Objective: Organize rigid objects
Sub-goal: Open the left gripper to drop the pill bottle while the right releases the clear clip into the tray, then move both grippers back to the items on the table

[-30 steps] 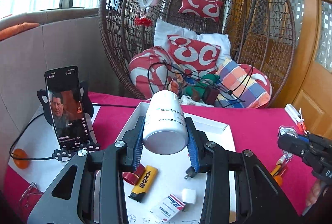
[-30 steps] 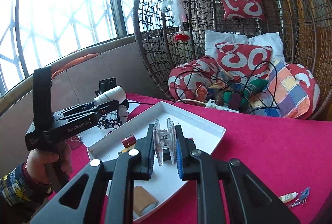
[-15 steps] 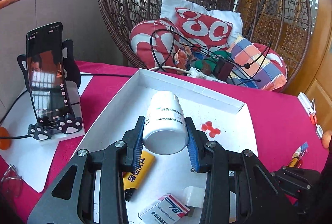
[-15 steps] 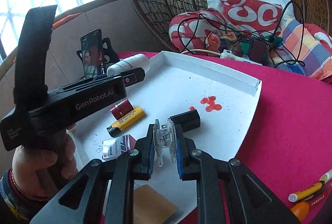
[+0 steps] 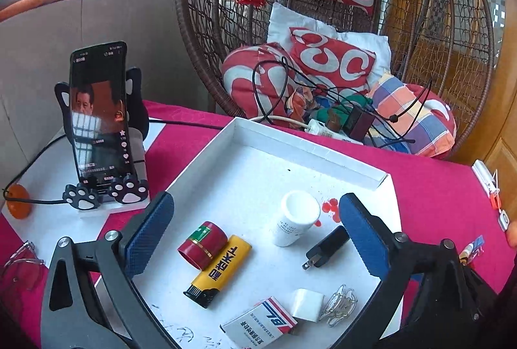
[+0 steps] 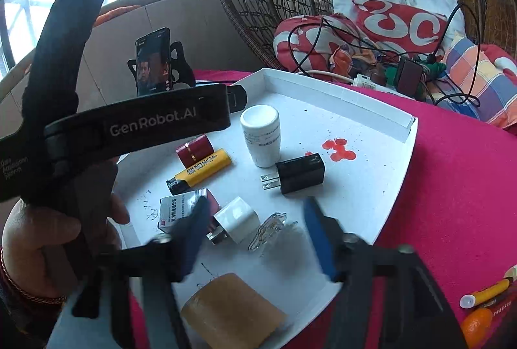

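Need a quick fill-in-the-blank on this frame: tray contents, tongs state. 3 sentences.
1. The white bottle stands upright on the white ____.
2. The lighter lying beside the red cylinder is ____ in colour.
3. Both the left tongs and the right tongs are ____, holding nothing.

Missing words: tray; yellow; open

In my white tray (image 5: 310,152) I count one white bottle (image 5: 295,223), one yellow lighter (image 5: 219,273), one red cylinder (image 5: 202,244), two chargers, black (image 5: 326,247) and white (image 5: 307,305), one printed box (image 5: 258,328), one clear clip (image 5: 341,305) and one tan block (image 6: 232,310).
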Available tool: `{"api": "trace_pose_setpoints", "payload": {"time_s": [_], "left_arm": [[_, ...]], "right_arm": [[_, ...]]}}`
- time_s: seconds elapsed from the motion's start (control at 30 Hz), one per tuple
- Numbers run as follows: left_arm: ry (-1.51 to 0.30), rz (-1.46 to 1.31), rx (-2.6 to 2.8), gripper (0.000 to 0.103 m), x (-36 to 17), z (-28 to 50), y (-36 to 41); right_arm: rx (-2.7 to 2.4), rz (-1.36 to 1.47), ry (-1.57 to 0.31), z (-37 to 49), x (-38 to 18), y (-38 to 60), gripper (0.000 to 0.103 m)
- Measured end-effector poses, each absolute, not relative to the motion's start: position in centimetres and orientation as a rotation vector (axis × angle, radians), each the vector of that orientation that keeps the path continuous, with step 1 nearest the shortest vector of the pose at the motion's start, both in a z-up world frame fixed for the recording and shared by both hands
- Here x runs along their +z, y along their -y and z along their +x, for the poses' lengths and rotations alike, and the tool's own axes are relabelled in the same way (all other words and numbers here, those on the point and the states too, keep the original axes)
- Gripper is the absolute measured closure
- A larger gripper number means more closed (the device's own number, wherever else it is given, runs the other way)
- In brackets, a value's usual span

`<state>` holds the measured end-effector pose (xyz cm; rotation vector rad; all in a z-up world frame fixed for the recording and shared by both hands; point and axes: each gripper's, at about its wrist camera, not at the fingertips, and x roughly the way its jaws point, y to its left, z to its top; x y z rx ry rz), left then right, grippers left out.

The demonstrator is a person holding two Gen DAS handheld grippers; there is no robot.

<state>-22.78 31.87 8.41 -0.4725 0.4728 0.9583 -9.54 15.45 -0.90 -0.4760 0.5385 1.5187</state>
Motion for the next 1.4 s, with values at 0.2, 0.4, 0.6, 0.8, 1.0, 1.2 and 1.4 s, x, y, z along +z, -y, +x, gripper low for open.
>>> {"api": "trace_pose_setpoints", "payload": {"time_s": [0.2,0.4,0.6,0.8,1.0,1.2,1.4], "left_arm": [[-0.367,-0.552,0.955,0.000,9.9,-25.3,-27.5],[-0.330,-0.467,0.872,0.000,11.5,-24.2,-23.5],[-0.354,-0.479,0.847,0.000,11.4,-23.5,-22.9],[-0.374,-0.458,0.829,0.000,11.4,-22.9,-22.1],[-0.390,-0.445,0.800,0.000,11.2,-22.2,-21.5],[-0.414,-0.437,0.781,0.000,11.0,-21.4,-21.1],[-0.426,-0.457,0.767,0.000,10.7,-21.0,-21.1]], "right_arm": [[1.484,-0.370,-0.471,-8.7,0.7,-11.4,0.000],[1.391,-0.221,-0.419,-6.6,2.2,-6.6,0.000],[1.310,-0.110,-0.413,-3.9,3.3,-4.2,0.000],[1.270,-0.053,-0.425,-2.9,3.4,-1.9,0.000],[1.124,-0.008,-0.358,-2.4,4.1,0.6,0.000],[1.058,0.065,-0.404,-0.2,3.6,2.2,0.000],[0.976,0.140,-0.372,1.3,3.5,4.3,0.000]]}}
